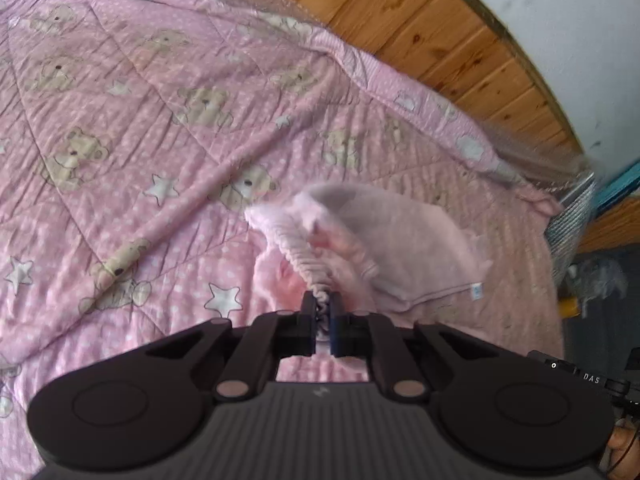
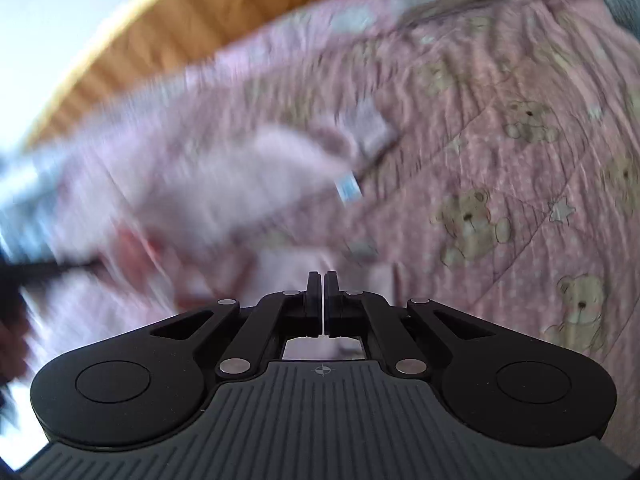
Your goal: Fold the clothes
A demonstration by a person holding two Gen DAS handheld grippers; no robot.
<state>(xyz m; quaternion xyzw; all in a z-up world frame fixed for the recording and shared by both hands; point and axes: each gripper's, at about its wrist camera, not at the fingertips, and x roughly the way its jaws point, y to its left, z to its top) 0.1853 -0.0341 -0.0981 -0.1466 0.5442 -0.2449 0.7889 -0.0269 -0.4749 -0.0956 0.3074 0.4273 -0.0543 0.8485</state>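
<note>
A small pale pink garment (image 1: 384, 240) with a gathered elastic waistband lies on the pink bedspread (image 1: 160, 120). My left gripper (image 1: 322, 304) is shut on the waistband and holds that edge lifted off the bed. In the right wrist view the same garment (image 2: 224, 184) is blurred, left of centre, with a small blue tag at one corner. My right gripper (image 2: 322, 280) is shut with nothing between its fingers and hovers just above the bedspread (image 2: 500, 160) beside the garment.
The bedspread has teddy bears and stars printed on it. A wooden board (image 1: 420, 28) runs along the bed's far edge under a white wall. Dark clutter and a yellow object (image 1: 570, 306) lie off the bed's right edge.
</note>
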